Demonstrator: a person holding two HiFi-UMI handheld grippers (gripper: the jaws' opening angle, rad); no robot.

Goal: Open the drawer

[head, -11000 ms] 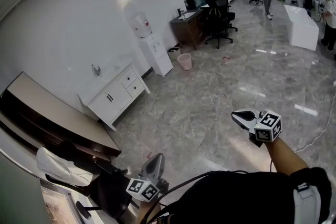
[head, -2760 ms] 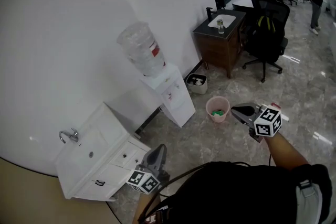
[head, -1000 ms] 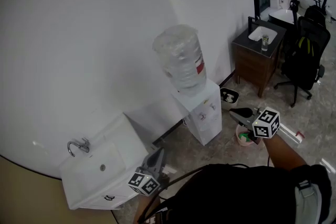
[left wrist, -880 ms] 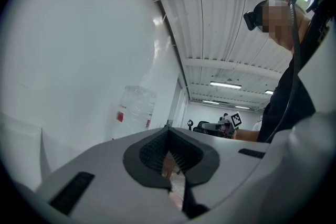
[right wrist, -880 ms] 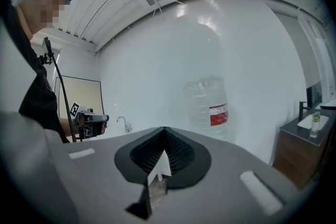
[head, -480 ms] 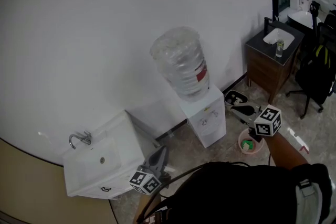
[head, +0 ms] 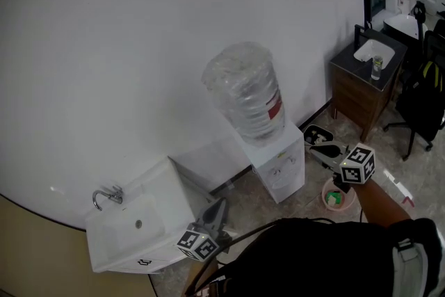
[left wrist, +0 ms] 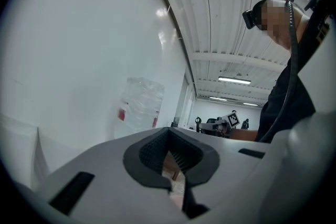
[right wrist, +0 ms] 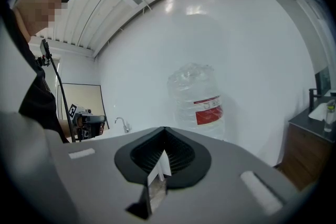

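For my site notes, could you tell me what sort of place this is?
Probably an office or showroom floor: a water dispenser, a white sink cabinet beside it, and an office chair.

white vanity [head: 177,198], clear bottle [head: 243,90] with red label, brown cabinet [head: 358,102], pink bin [head: 345,206].

Holds the left gripper [head: 220,206] low and close to the body, below and left of the water cooler [head: 277,165], pointing roughly level, jaws pressed together with nothing between them. Reaches the right gripper [head: 317,149] out just right of the water cooler, tipped slightly downward, jaws likewise closed and empty. Shows a bare right forearm [head: 375,199] behind it, running back into a dark sleeve [head: 424,236].
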